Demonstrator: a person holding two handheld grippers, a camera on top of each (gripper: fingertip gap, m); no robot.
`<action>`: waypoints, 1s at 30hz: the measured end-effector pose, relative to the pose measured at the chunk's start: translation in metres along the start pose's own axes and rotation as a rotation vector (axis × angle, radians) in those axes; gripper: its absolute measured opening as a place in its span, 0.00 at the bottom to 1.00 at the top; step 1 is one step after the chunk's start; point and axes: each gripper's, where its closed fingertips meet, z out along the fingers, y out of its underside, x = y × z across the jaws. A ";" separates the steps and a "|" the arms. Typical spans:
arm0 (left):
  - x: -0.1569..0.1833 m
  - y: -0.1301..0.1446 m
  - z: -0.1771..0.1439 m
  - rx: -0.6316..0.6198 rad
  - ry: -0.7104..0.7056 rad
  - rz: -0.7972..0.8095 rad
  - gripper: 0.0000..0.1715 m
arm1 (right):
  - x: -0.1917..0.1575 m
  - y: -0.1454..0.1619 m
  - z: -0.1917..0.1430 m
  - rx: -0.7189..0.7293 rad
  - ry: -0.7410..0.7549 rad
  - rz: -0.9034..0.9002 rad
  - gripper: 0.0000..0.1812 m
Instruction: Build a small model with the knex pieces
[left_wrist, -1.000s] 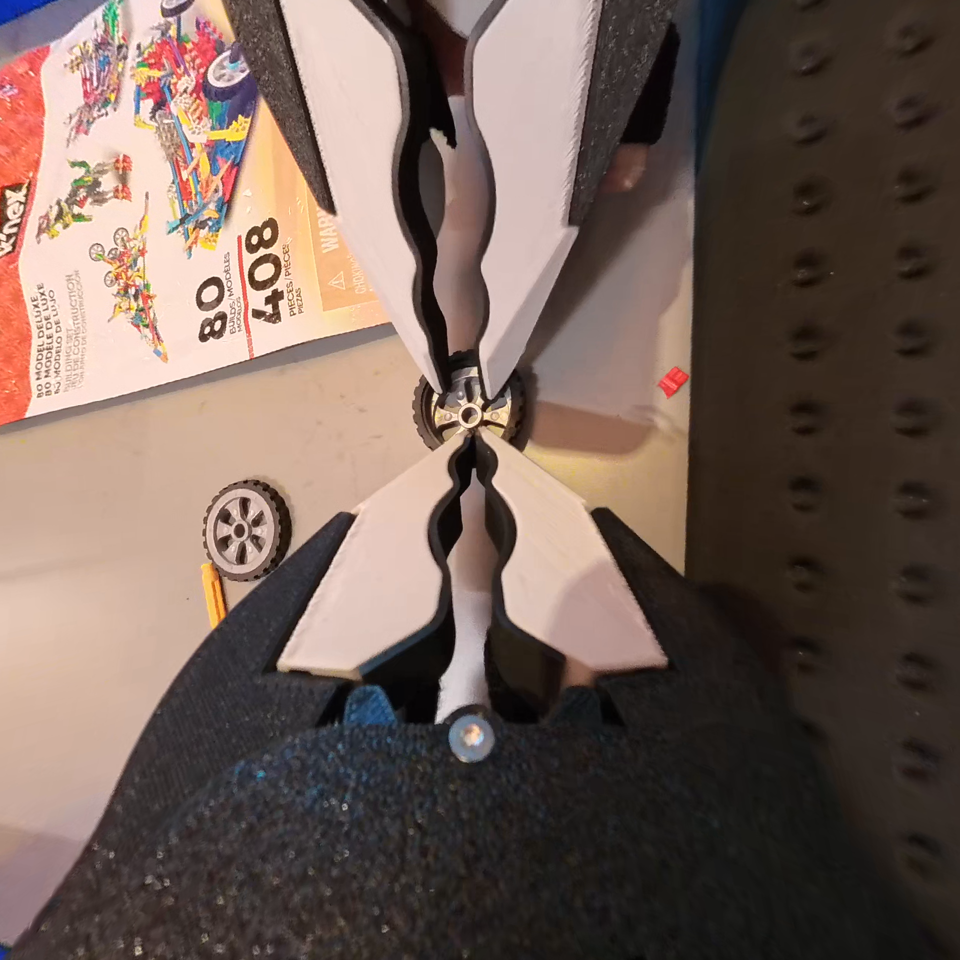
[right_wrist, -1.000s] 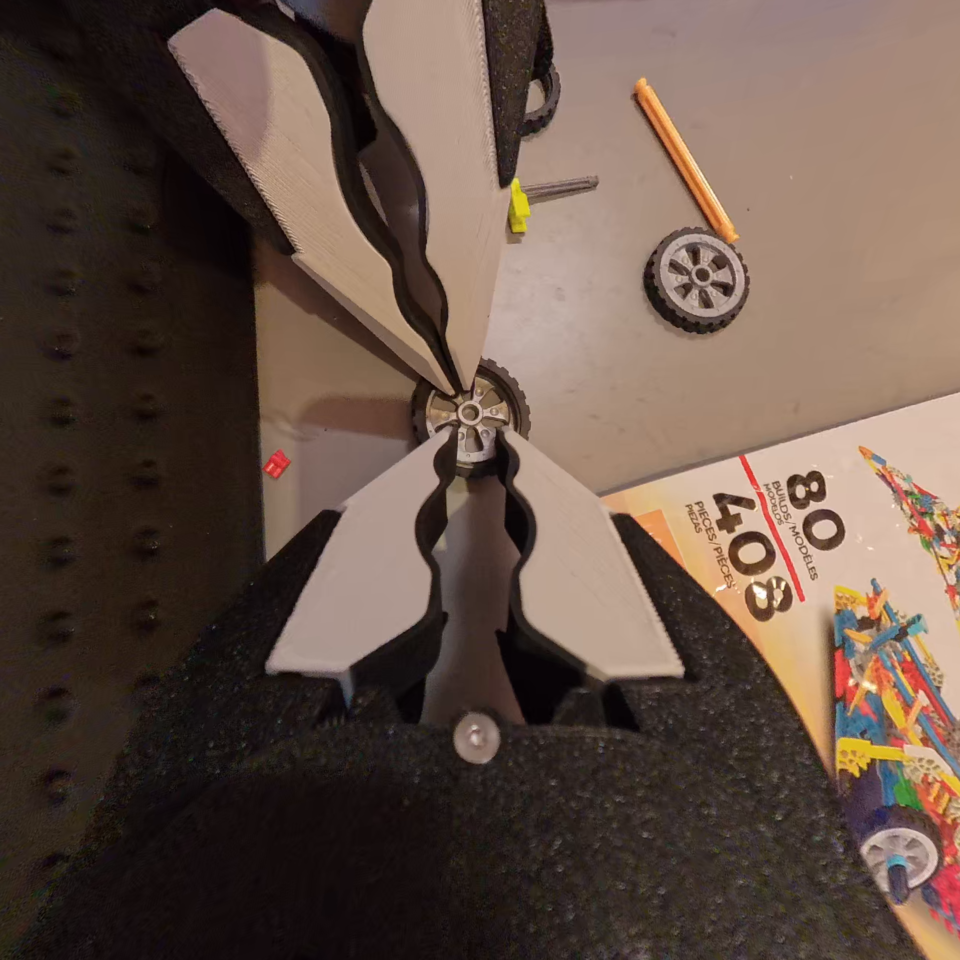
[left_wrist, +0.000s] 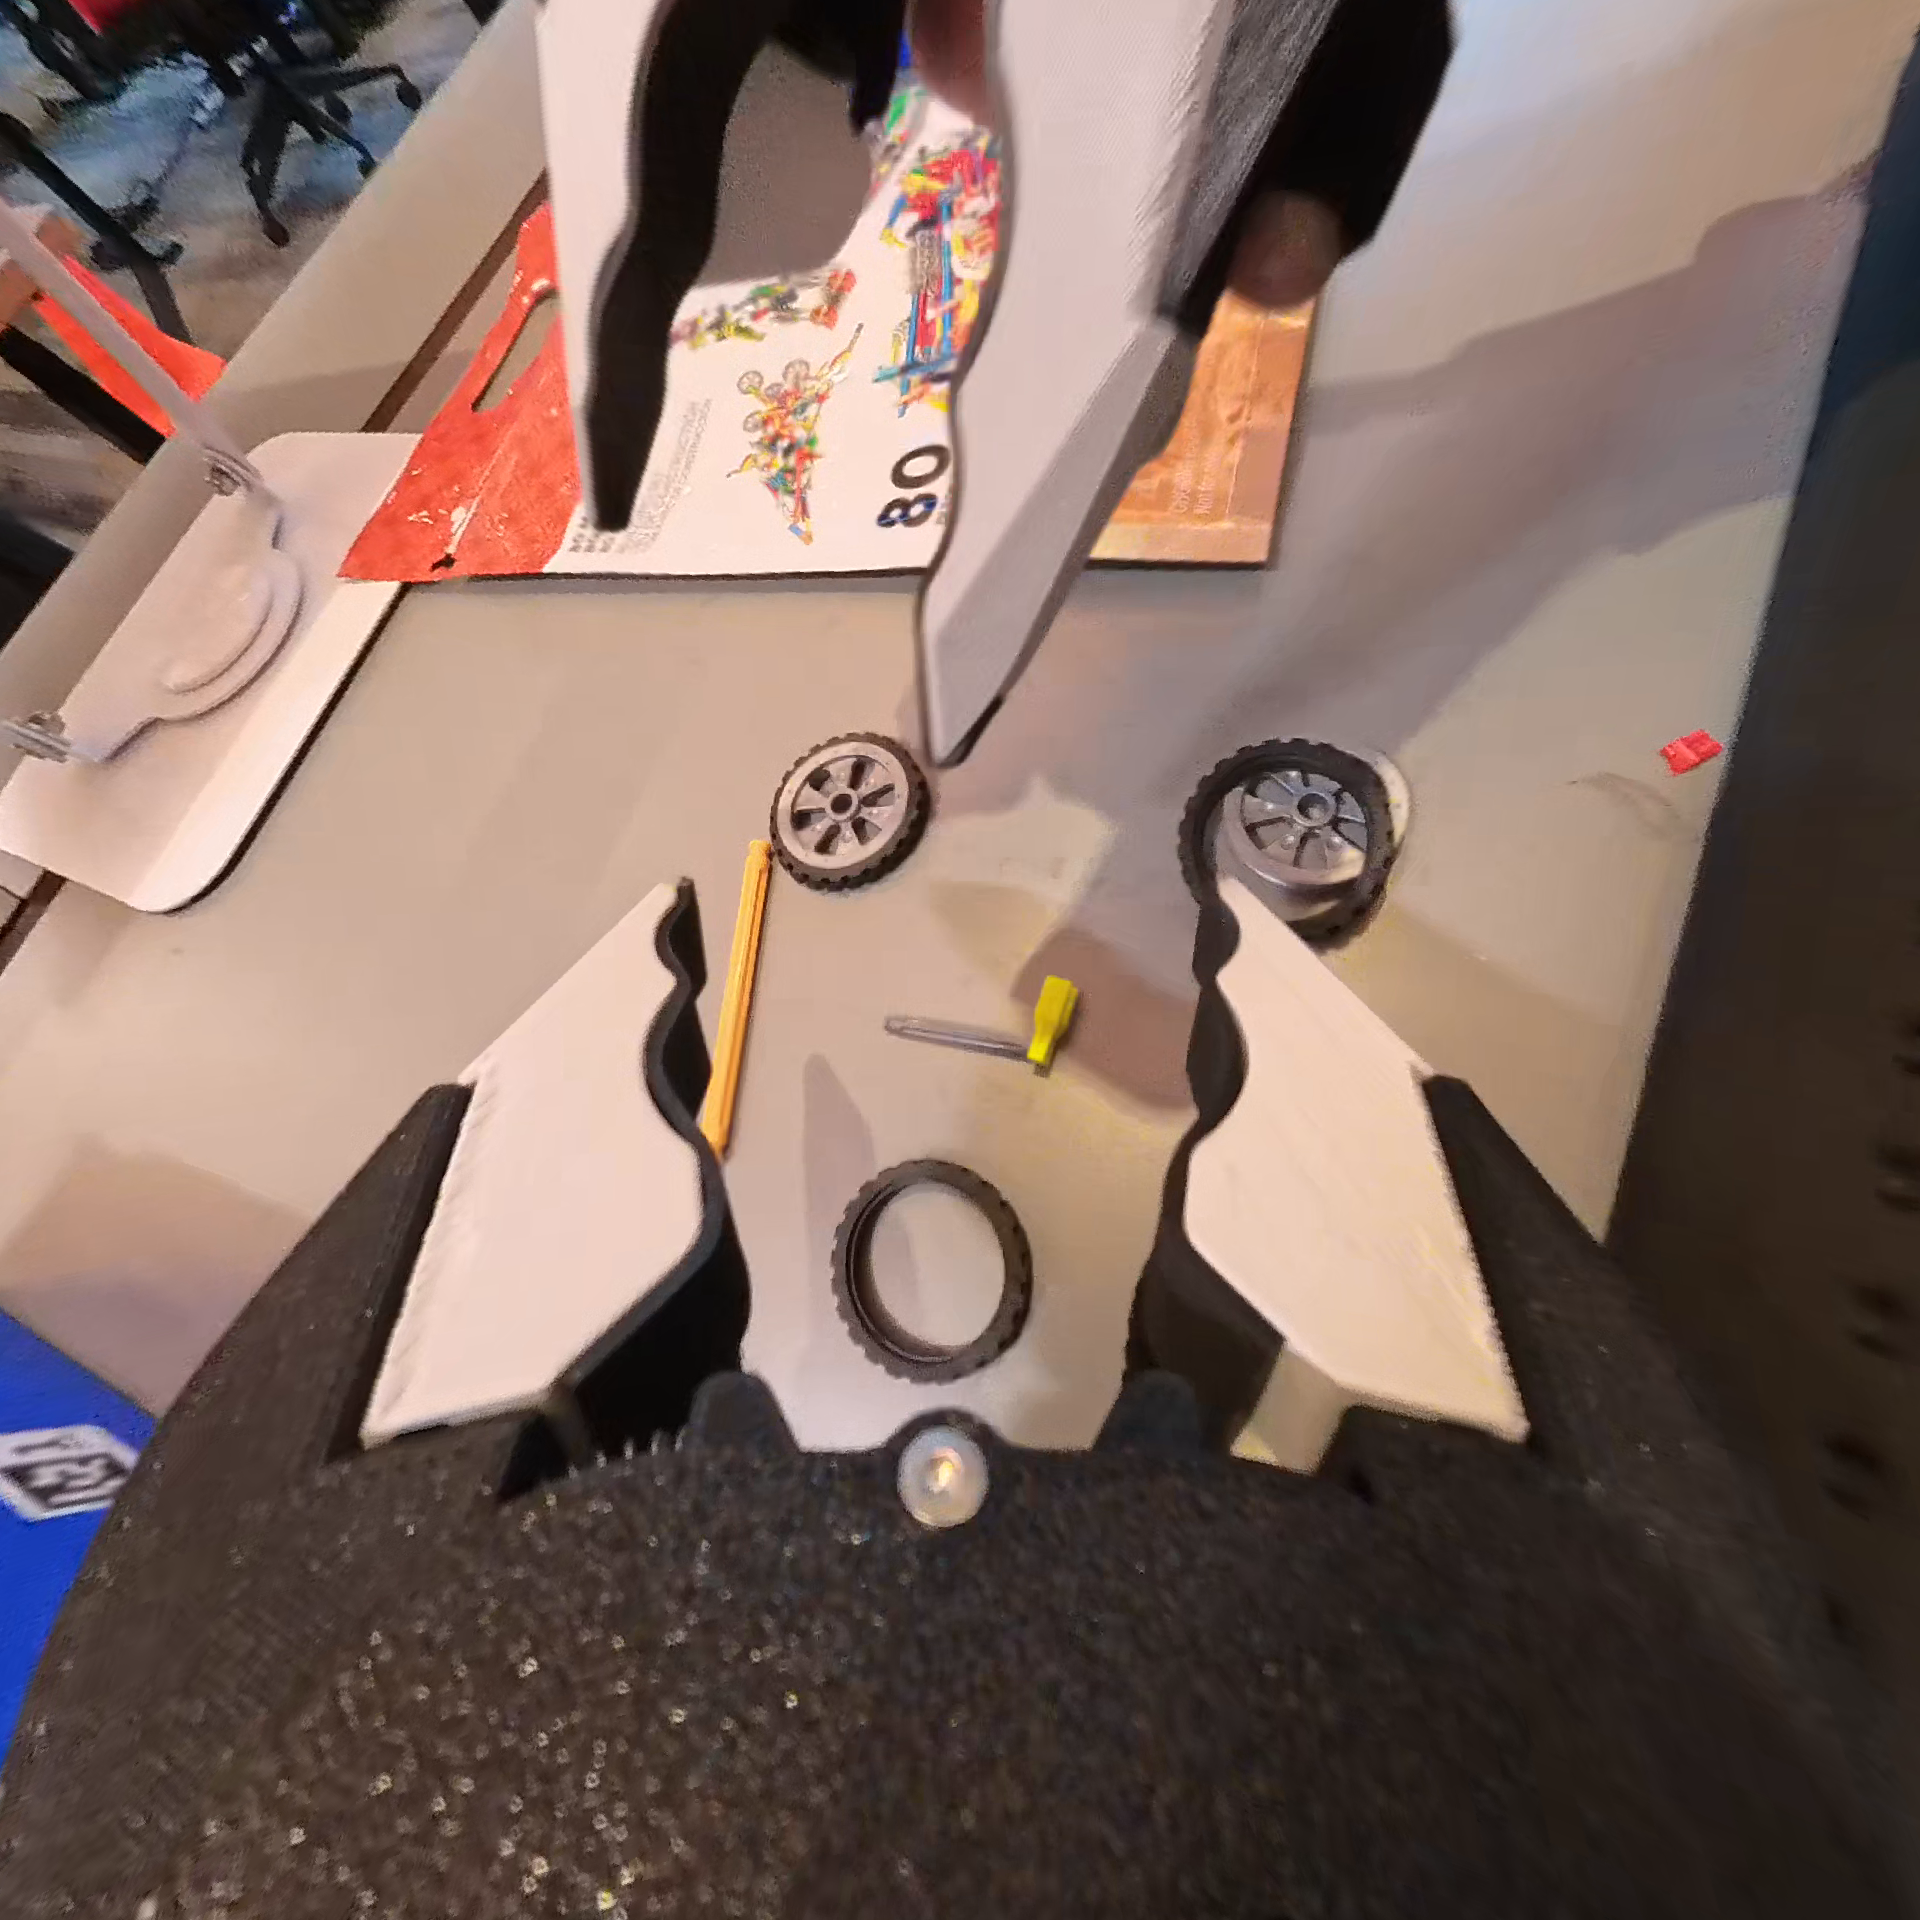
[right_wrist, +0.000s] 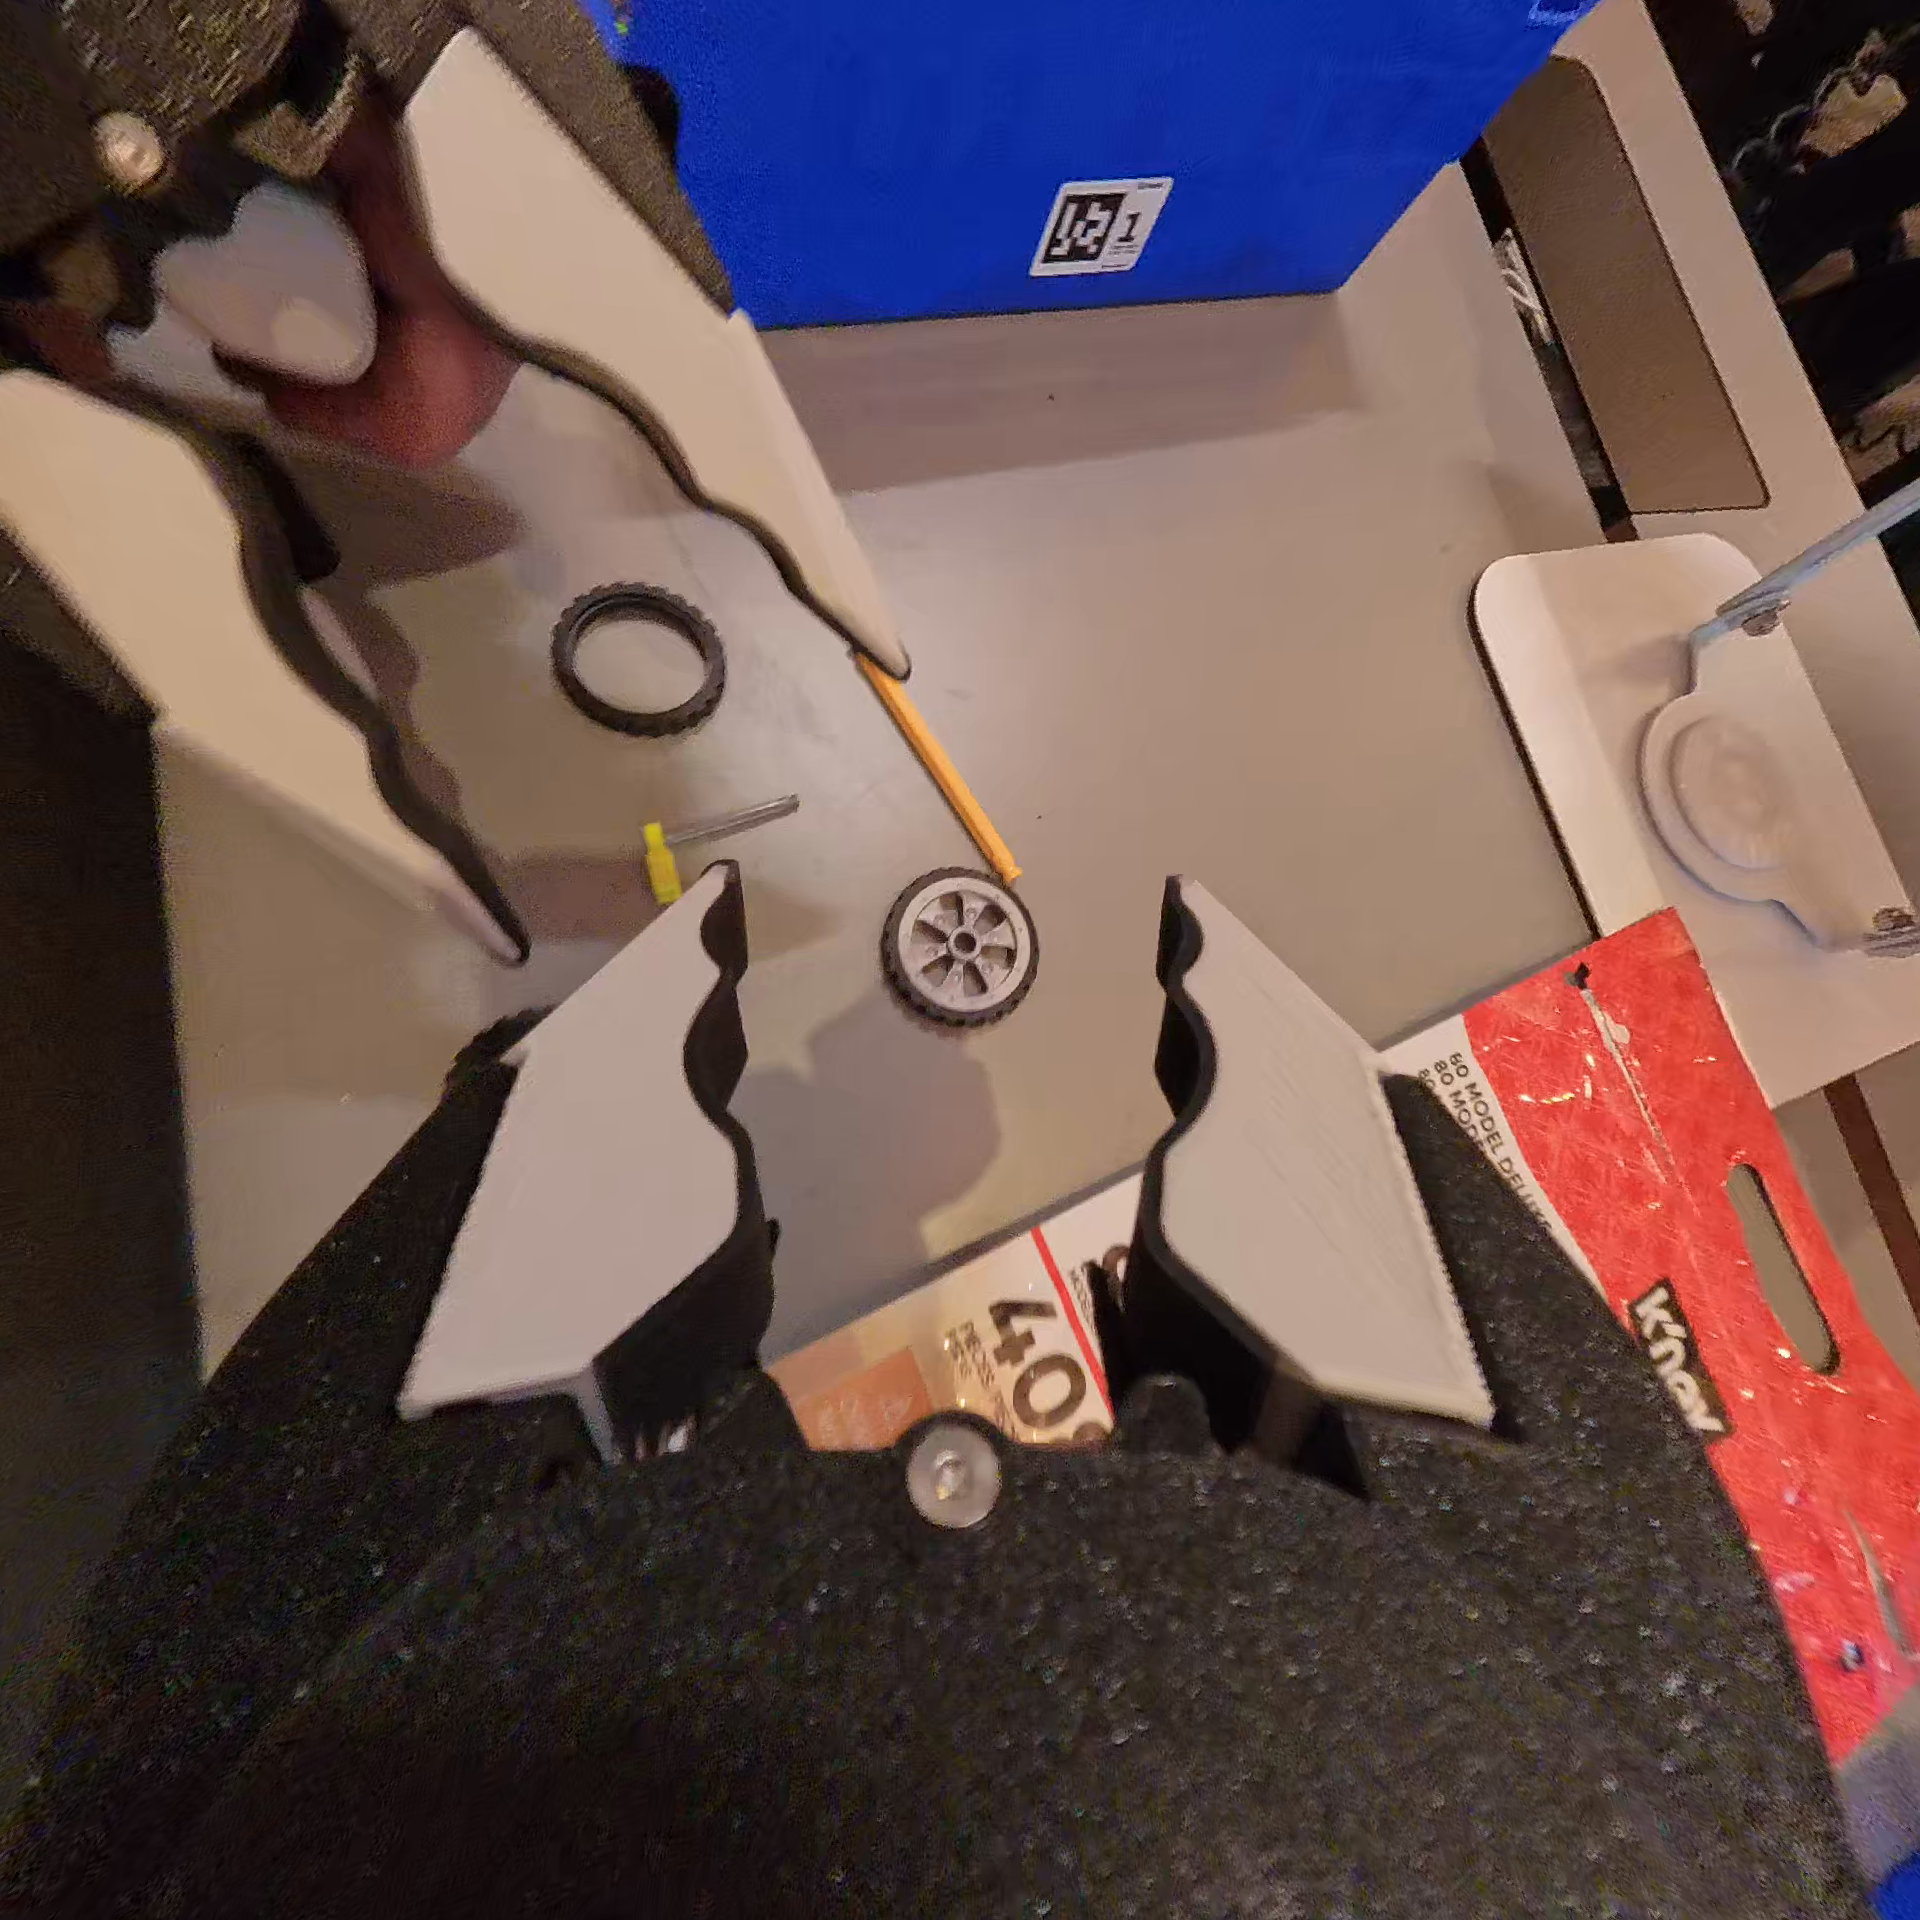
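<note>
My left tongs (left_wrist: 945, 904) and right tongs (right_wrist: 945, 883), both clamped on one wheel a second ago, now gape empty above the grey table (left_wrist: 520, 748); that wheel (left_wrist: 1294, 826) lies beside my left tongs' right fingertip near the table's right edge, its loose tyre (left_wrist: 932, 1270) nearer

Left claw (left_wrist: 951, 904): previously pinched shut on the toy wheel together with the right claw; now spread wide, drawn back and raised over the bench (left_wrist: 520, 831). Right claw (right_wrist: 951, 883): likewise released, now agape and pulled back toward the printed card (right_wrist: 1621, 1132). Toy wheel (left_wrist: 1294, 826): formerly gripped between both claws; now free on the bench, its tyre sitting askew on the grey hub, beside the left claw's right fingertip (left_wrist: 1231, 904).
</note>
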 end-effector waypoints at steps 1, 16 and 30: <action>0.002 0.002 0.003 -0.014 0.009 -0.006 0.54 | 0.003 0.001 0.008 0.002 0.012 0.012 0.44; 0.003 -0.010 -0.004 0.033 -0.009 -0.014 0.54 | 0.022 0.026 0.045 0.000 0.093 0.068 0.41; 0.018 -0.027 -0.023 0.097 0.026 -0.009 0.54 | 0.057 0.029 0.041 0.065 0.211 0.120 0.37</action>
